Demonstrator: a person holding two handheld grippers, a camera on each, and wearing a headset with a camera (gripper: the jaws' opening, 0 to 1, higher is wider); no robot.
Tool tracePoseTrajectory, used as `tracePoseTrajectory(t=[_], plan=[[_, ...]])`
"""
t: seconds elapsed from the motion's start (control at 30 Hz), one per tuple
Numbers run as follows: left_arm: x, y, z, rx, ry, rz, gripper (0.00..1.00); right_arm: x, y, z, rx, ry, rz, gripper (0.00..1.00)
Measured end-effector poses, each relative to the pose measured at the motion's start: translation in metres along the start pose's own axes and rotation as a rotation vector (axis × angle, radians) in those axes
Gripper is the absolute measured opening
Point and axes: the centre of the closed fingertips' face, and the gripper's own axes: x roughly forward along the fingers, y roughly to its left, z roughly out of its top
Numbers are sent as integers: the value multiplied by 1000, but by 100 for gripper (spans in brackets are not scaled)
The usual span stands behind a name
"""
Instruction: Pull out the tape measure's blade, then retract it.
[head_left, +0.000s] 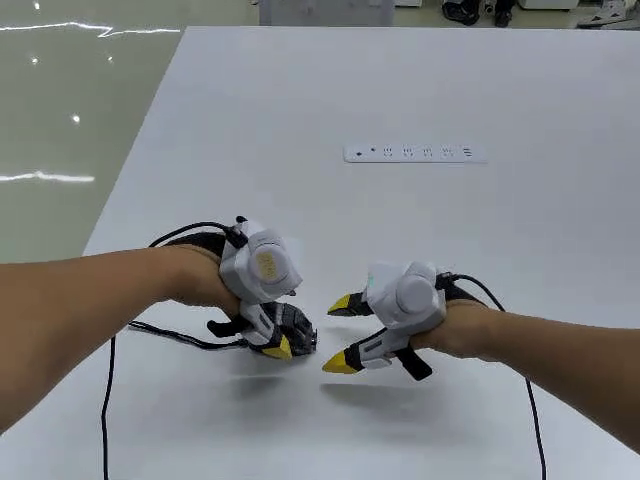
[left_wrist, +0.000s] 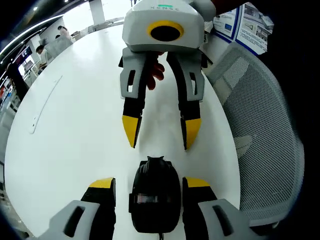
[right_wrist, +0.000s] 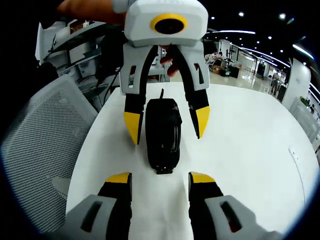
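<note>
A: Start at the left. What is nearest the tape measure (left_wrist: 155, 200) on that side?

B: The left gripper (head_left: 288, 343). Its jaws stand on either side of the black case, so the tape measure sits right between them, low over the white worktop (head_left: 300, 110).

A: Pinching it?

B: One jaw touches the case. By the other, a thin strip of worktop shows in both gripper views. I cannot tell whether that is a firm grip, or whether the case rests on the worktop.

A: And the blade?

B: Not yet pulled out. The end of the case with a small tab faces away from the left gripper.

A: Towards what?

B: The right gripper (head_left: 340, 333), just right of the tape measure, close but apart from it. Its jaws are spread wide, yellow tips pointing at the case.

A: Anything else?

B: A white power strip (head_left: 415, 153) lies flat well beyond the tape measure, somewhat to its right. A grey mesh chair (right_wrist: 45, 150) stands off the worktop's edge on the person's side of the tape measure.
</note>
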Motion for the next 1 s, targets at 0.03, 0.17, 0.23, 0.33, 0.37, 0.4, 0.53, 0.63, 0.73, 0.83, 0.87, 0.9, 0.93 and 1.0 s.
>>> tracePoseTrajectory(t=[0.03,0.17,0.23,0.33,0.37,0.4,0.53,0.63,0.73,0.83,0.87,0.9,0.93,1.0], plan=[[1,-2,-1,0,0,-8,48,1,-1,-1,-7,5,-2,44],[4,-9,-4,-8,4,-36,38,5,-3,-1,1,10,-6,33],[3,-8,-4,1,0,-16,38,7,-3,-1,2,6,-8,29],[3,-7,-3,-12,-5,-8,37,12,-3,1,1,8,-3,27],[3,-7,-3,-16,-6,-6,37,14,-2,2,-4,9,-2,27],[3,-7,-3,-17,-5,-5,37,15,-2,2,-5,10,-3,25],[2,-8,-4,-23,-3,-5,37,17,-6,2,-16,23,-5,15],[2,-8,-4,-29,-4,-8,37,17,-6,2,-10,22,7,15],[2,-6,-4,-44,-6,-3,37,18,-8,3,-16,29,11,14],[2,-7,-4,-49,-13,-5,37,15,-5,3,-3,7,13,13],[2,-7,-4,-50,-16,-5,37,15,-6,3,7,5,10,12],[2,-7,-4,-54,-18,-5,37,15,-6,3,7,5,9,12],[1,-7,-4,-57,-18,-5,37,15,-5,3,6,6,7,12],[2,-7,-4,-54,-14,-6,37,14,-5,3,9,8,5,11]])
